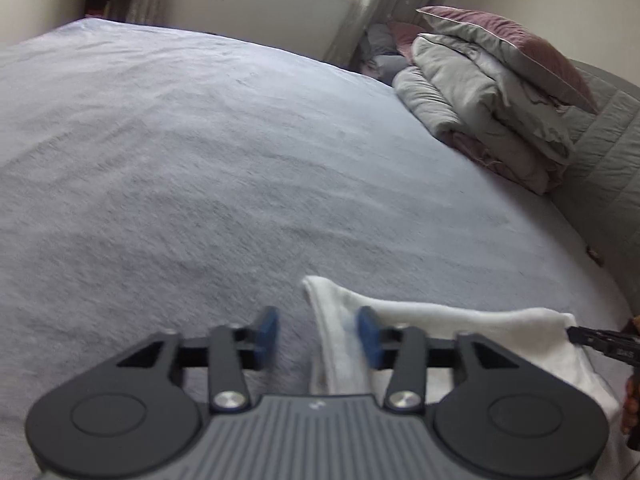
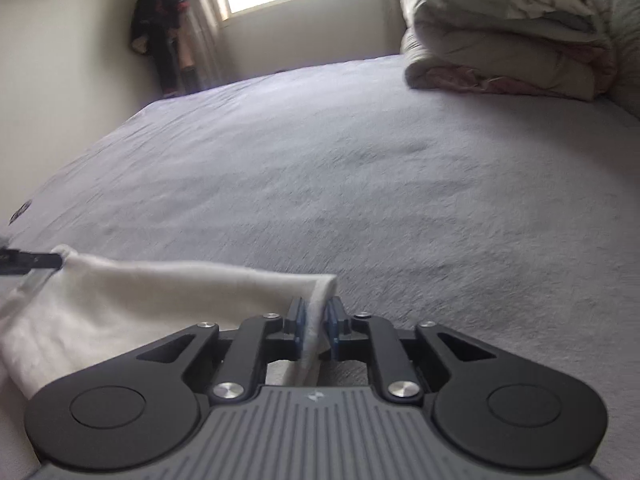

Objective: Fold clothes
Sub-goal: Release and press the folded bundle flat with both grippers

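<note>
The right gripper [image 2: 318, 322] is clamped on one top corner of a white cloth [image 2: 132, 300], its blue pads [image 2: 302, 320] pinching the hem. The left gripper [image 1: 318, 336] stands open around the opposite corner, one pad [image 1: 370, 338] beside the hem and nothing pressed between them. The cloth hangs stretched between the two just over a grey bed [image 1: 200, 160], with a stack of folded bedding [image 1: 492, 112] well apart at the far side.

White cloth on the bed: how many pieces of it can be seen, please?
1. A single white cloth lies at the near edge of the bed, one corner pinched in the right gripper, the other between the open left gripper's fingers. No others show; beyond the frames cannot be told.
</note>
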Demonstrator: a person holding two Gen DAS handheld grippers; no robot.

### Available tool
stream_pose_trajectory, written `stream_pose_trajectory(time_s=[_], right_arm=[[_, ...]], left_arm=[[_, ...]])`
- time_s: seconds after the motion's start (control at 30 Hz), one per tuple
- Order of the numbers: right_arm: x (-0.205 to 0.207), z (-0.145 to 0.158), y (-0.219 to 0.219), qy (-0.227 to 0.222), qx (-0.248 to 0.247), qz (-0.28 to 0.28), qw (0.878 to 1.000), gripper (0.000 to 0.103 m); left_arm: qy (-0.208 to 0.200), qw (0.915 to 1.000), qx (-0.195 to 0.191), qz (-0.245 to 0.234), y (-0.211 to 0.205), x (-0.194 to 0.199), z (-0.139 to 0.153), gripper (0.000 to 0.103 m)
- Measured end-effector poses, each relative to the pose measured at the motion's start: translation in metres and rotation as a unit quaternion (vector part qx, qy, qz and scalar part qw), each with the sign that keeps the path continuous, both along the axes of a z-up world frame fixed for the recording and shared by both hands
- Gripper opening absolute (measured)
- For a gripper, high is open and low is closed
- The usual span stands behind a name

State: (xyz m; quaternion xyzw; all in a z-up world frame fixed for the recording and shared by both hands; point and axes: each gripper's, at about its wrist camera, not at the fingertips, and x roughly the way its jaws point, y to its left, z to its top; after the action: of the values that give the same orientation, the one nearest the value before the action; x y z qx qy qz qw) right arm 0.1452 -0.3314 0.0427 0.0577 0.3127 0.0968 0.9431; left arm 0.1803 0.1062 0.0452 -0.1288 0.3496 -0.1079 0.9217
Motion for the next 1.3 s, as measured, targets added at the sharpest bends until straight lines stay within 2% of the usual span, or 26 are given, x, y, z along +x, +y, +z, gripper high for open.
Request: stream_pose_trajectory(time_s=[0.13, 0.2, 0.27, 0.33, 0.4, 0.5, 0.6, 0.67, 0.73, 0.8, 0.9, 1.03, 1.17, 1.3], right_arm=[[-0.020, 0.034, 0.003, -0.024, -0.033, -0.035, 0.999, 0.028], [-0.037, 0.047, 0.014, -0.028, -0.041, -0.040, 0.998, 0.042], [-0.051, 0.050, 0.033, -0.003, -0.038, -0.033, 0.999, 0.047], [-0.064, 0.046, 0.058, 0.011, -0.037, -0.014, 0.999, 0.048], [-0.076, 0.038, 0.083, 0.007, -0.036, 0.022, 0.999, 0.054], [-0.078, 0.019, 0.109, 0.009, -0.046, 0.044, 0.998, 0.055], [-0.073, 0.000, 0.119, 0.020, -0.054, 0.043, 0.997, 0.056], [-0.069, -0.013, 0.117, 0.029, -0.059, 0.055, 0.996, 0.060], [-0.068, -0.017, 0.109, 0.026, -0.041, 0.055, 0.997, 0.062], [-0.064, -0.018, 0.101, 0.029, -0.023, 0.051, 0.998, 0.062], [-0.072, -0.007, 0.105, 0.029, -0.041, 0.042, 0.998, 0.062], [-0.080, 0.006, 0.102, 0.013, -0.046, 0.029, 0.998, 0.065], [-0.071, -0.015, 0.096, 0.056, -0.037, 0.010, 0.998, 0.073], [-0.070, -0.012, 0.102, 0.055, -0.051, 0.008, 0.997, 0.075]], left_arm=[[-0.008, 0.9993, 0.019, 0.032, 0.009, -0.016, 0.031, 0.062], [-0.011, 0.9989, 0.030, 0.034, -0.003, -0.033, 0.044, 0.067], [-0.006, 0.9991, 0.028, 0.031, -0.024, -0.055, 0.050, 0.077], [-0.003, 0.9992, 0.036, 0.019, -0.049, -0.078, 0.048, 0.077], [-0.005, 0.9988, 0.048, 0.006, -0.070, -0.095, 0.043, 0.079], [-0.015, 0.9975, 0.069, -0.007, -0.090, -0.107, 0.028, 0.080], [-0.008, 0.9978, 0.061, -0.024, -0.091, -0.103, 0.008, 0.082], [-0.001, 0.9972, 0.069, -0.028, -0.088, -0.100, -0.007, 0.083], [-0.004, 0.9963, 0.078, -0.037, -0.086, -0.099, -0.013, 0.082], [0.003, 0.9981, 0.058, -0.020, -0.081, -0.097, -0.009, 0.080], [0.006, 0.9996, 0.027, 0.007, -0.073, -0.100, 0.001, 0.078], [-0.032, 0.9963, 0.080, -0.009, -0.087, -0.112, 0.011, 0.089], [0.008, 0.9929, 0.118, -0.003, -0.091, -0.101, -0.016, 0.092], [0.003, 0.9920, 0.126, -0.007, -0.091, -0.103, -0.013, 0.093]])
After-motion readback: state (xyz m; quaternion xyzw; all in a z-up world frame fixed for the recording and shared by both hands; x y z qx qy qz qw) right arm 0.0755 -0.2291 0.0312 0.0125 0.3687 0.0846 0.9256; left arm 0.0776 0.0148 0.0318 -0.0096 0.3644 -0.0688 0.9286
